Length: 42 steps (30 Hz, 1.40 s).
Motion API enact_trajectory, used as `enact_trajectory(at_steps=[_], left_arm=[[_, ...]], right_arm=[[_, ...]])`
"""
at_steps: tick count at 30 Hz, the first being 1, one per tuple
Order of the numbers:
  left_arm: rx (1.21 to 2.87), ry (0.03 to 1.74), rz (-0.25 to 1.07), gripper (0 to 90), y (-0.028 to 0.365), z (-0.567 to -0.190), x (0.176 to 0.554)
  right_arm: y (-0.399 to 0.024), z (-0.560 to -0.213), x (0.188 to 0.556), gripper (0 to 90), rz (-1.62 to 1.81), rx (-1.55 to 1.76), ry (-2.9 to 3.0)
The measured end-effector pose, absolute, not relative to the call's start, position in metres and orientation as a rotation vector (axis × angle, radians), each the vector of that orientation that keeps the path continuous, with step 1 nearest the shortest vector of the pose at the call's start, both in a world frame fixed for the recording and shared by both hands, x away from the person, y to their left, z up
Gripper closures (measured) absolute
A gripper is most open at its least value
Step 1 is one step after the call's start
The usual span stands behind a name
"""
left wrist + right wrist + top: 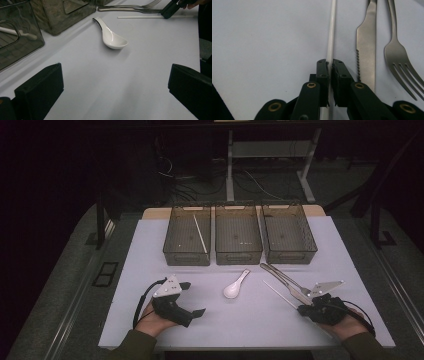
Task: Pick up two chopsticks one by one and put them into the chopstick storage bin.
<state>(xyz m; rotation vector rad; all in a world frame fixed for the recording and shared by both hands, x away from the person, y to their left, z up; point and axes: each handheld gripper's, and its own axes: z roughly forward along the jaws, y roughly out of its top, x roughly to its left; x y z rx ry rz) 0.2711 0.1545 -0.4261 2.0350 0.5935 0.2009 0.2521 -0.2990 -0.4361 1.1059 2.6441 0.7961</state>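
In the right gripper view the white chopstick (331, 32) runs off the top edge and hides between the pads below; knife (366, 45) handle and fork (398, 50) handle are cut off too

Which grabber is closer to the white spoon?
Left. The left gripper sits open just beside the white spoon, a short gap away. The right gripper is farther off, past the knife, shut on a white chopstick.
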Motion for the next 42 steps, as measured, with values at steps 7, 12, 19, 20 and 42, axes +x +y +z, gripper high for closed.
enact_trajectory(at_steps=[7,12,19,20,42], left_arm=[[2.038,0.588,0.204,0.0,0.155,-0.425,0.271],[2.032,0.589,0.205,0.0,0.156,-0.425,0.271],[2.029,0.59,0.205,0.0,0.156,-0.425,0.271],[2.029,0.59,0.205,0.0,0.156,-0.425,0.271],[2.029,0.594,0.207,0.0,0.156,-0.425,0.271]], right_arm=[[-0.299,-0.435,0.252,84.9,0.795,1.103,2.641],[-0.303,-0.432,0.253,84.9,0.837,1.131,2.626],[-0.308,-0.425,0.254,84.9,0.915,1.15,2.594],[-0.308,-0.424,0.254,84.8,0.924,1.152,2.591],[-0.305,-0.402,0.268,84.8,1.117,1.137,2.534]])
